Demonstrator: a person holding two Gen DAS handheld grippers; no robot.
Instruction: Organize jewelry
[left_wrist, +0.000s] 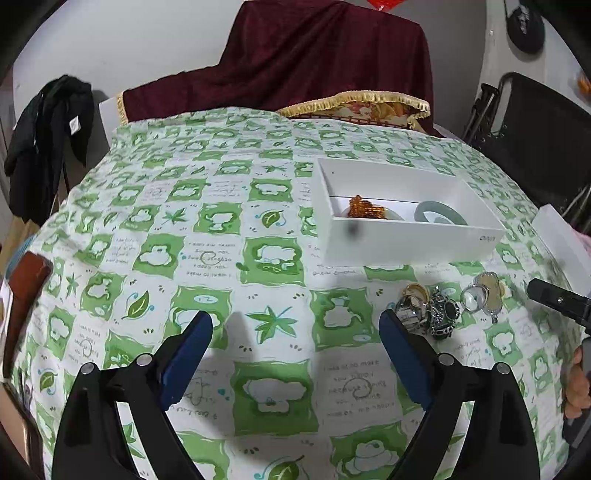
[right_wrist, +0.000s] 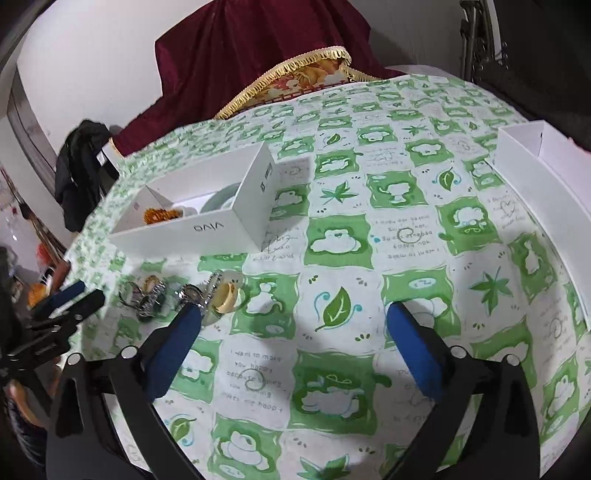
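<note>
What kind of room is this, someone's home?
Probably a home: a table under a green-and-white leaf-print tablecloth, a dark red fringed cloth draped behind, and black clothing hanging by the wall.

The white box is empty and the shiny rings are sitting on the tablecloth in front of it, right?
Not quite: the box is not empty. The left wrist view shows orange beads and a pale green bangle inside it. The rest is right: the rings sit on the tablecloth in front of it.
</note>
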